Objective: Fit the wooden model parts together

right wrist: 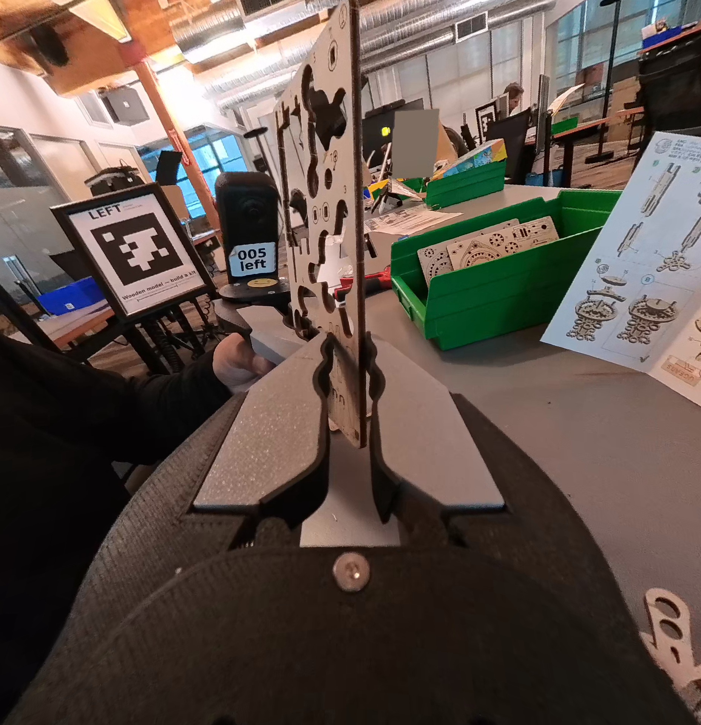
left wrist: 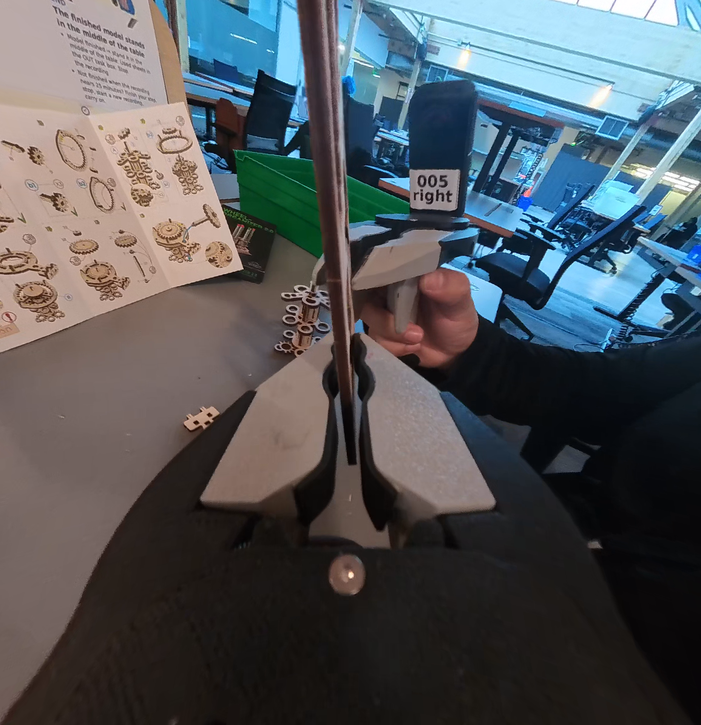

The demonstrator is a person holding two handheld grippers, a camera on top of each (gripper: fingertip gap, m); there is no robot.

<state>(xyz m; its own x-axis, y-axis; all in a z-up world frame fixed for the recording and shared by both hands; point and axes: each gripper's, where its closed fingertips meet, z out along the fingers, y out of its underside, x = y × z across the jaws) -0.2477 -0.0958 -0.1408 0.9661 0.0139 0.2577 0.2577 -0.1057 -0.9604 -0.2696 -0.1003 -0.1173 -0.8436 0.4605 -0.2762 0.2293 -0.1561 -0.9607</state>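
Wooden sheet (right wrist: 333, 219): thin, punched with cut-out holes, held upright on edge above the grey worktop (left wrist: 86, 431).
Left claw (left wrist: 343, 353): closed on the sheet's lower edge.
Right claw (right wrist: 347, 353): closed on the same sheet, facing the left claw from the opposite side.
Part-built wooden model (left wrist: 303, 319): ringed loops, lying on the worktop just beyond the sheet.
Small loose wooden piece (left wrist: 201, 418): flat on the worktop, left of the left claw.
Instruction leaflet (left wrist: 105, 212): propped open, behind.
Green bin (right wrist: 494, 274): holds further wooden sheets.
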